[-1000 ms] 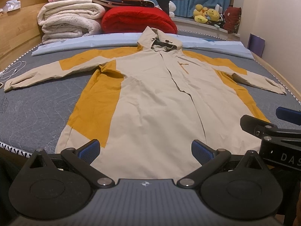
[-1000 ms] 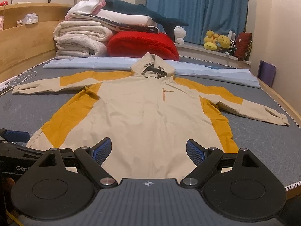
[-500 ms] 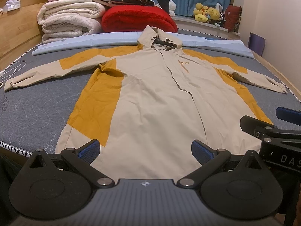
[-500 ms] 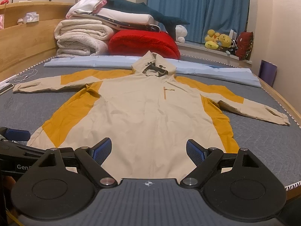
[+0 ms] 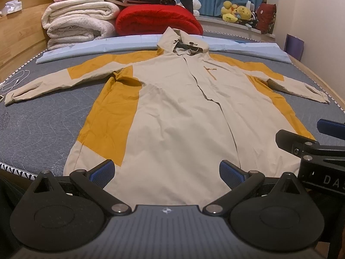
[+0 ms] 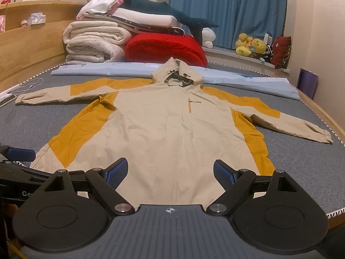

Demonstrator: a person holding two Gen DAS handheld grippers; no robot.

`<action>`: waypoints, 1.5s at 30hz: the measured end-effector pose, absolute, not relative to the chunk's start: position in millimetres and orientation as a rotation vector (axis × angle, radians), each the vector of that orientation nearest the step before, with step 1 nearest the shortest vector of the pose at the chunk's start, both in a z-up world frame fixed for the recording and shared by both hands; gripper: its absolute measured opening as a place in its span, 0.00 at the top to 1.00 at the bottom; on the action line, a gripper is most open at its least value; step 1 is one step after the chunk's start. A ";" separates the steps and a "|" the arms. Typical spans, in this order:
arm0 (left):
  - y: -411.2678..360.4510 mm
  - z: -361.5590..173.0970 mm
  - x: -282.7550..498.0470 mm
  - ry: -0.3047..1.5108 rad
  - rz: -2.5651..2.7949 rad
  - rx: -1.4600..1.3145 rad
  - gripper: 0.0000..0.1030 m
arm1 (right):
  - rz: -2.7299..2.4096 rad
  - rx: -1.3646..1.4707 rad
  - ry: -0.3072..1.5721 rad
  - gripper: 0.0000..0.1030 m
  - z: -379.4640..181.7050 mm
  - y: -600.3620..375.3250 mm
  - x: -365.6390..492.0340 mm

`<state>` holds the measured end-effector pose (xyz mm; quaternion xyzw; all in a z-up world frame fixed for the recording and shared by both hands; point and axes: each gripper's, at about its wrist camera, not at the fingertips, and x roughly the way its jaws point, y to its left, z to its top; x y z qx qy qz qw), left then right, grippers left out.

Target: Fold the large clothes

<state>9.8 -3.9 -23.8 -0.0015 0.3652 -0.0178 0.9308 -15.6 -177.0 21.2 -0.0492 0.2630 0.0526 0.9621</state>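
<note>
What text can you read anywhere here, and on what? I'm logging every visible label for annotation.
"DAS", cut off at the frame edge: on the right gripper body, left wrist view.
"Ge", cut off behind the near gripper: on the left gripper body, right wrist view.
Faint print on the light blue sheet: too blurred to read.

Beige-and-mustard hooded jacket (image 5: pixel 179 116) flat, sleeves outspread

Grey mattress (image 6: pixel 301 157), folded white blankets (image 6: pixel 94 43), red blanket (image 6: pixel 166 49), blue curtain (image 6: pixel 228 10), plush toys (image 6: pixel 252 45)

One jacket (image 5: pixel 179 116), two tools, one red cushion (image 5: pixel 155 20)
</note>
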 end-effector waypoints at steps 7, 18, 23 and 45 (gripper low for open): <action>-3.3 -24.7 10.0 0.748 -0.037 -0.002 0.00 | 0.105 -0.101 0.531 0.15 21.5 -176.8 -15.7; 1.3 -4.9 20.1 0.667 -0.100 0.017 0.09 | -0.004 -0.056 0.476 0.58 25.0 -204.5 -8.5; 31.2 -2.2 63.6 0.670 -0.091 0.073 0.30 | -0.196 0.032 0.549 0.58 16.2 -268.7 33.9; 145.9 -89.2 139.8 1.034 0.200 -0.056 0.91 | -0.486 0.155 0.958 1.00 -69.9 -380.8 96.4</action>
